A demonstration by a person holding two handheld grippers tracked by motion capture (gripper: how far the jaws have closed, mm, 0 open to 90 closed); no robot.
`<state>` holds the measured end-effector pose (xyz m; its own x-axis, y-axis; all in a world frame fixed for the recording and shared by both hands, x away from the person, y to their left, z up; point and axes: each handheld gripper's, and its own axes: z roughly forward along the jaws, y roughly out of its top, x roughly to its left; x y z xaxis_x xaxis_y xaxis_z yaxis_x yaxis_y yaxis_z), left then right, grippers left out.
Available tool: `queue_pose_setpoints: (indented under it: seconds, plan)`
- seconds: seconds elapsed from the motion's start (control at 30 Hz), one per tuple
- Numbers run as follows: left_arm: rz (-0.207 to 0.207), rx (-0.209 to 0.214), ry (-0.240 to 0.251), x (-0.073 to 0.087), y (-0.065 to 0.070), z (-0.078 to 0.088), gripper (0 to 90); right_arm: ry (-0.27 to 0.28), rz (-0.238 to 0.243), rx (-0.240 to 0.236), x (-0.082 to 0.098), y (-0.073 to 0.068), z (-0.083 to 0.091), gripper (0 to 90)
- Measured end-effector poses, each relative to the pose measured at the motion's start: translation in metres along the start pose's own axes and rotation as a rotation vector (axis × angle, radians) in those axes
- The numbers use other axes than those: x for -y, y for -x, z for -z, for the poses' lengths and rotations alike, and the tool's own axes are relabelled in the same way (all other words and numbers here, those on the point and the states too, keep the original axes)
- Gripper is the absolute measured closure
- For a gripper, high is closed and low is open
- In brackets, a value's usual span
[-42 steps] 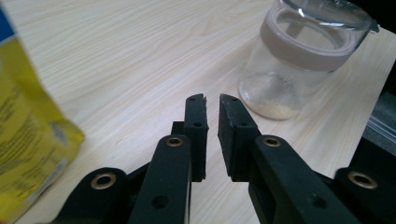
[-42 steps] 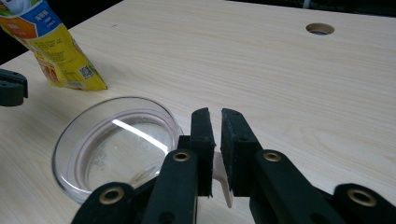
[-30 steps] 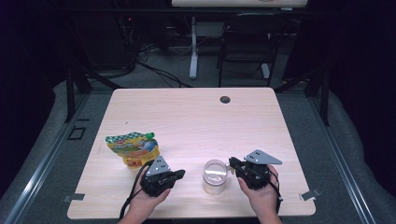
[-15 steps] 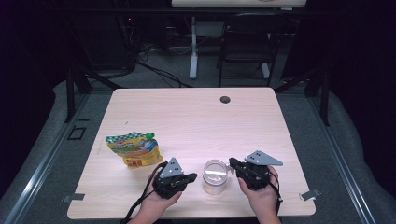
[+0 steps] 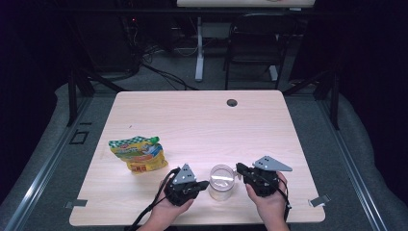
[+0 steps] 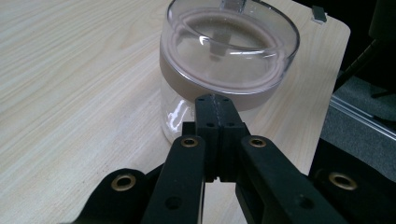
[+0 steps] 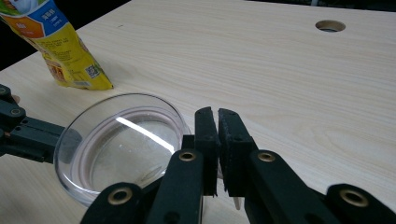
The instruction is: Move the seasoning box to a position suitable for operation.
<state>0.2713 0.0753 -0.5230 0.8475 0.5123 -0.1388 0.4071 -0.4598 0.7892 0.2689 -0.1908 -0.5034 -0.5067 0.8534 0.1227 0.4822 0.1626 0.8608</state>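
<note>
I work at a pale wood-grain table (image 5: 202, 125) with rounded corners, and a round cable hole (image 5: 232, 102) sits near its far edge. Grey carpet (image 5: 346, 159) lies around it, and the room beyond is dark, with a chair (image 5: 250, 48), a white desk leg (image 5: 199, 48) and loose cables (image 5: 159, 72) on the floor past the far edge.

A clear jar (image 5: 222, 182) stands upright and open near the near edge, between my two hands. My left gripper (image 5: 204, 183) points at it from the left; in the left gripper view its jaws are pressed together, holding nothing, the tips just at the jar's wall. My right gripper (image 5: 239, 168) comes in from the jar's right side; in the right gripper view its jaws stand nearly together with a thin slit between them, right at the jar's rim. Whether they nip the rim I cannot tell.

A yellow and green pouch (image 5: 138, 153) lies flat toward the left edge, well apart from the jar.
</note>
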Motion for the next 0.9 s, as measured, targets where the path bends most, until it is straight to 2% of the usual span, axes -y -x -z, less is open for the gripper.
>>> queue_pose_setpoints:
  seconds: [0.37,0.7,0.9]
  plan:
    - [-0.001,0.001,-0.001,-0.0023,0.0,0.0008,90.0,0.005,-0.004,-0.002,0.0007,-0.0001,0.0001,86.7]
    - [0.016,0.009,0.027,-0.0039,-0.0008,0.0027,90.0,0.01,-0.012,-0.005,0.0015,0.001,-0.0002,86.6]
    - [0.009,0.009,0.023,-0.0062,-0.0003,0.0023,90.0,0.009,-0.014,-0.005,0.002,0.0016,0.0003,86.6]
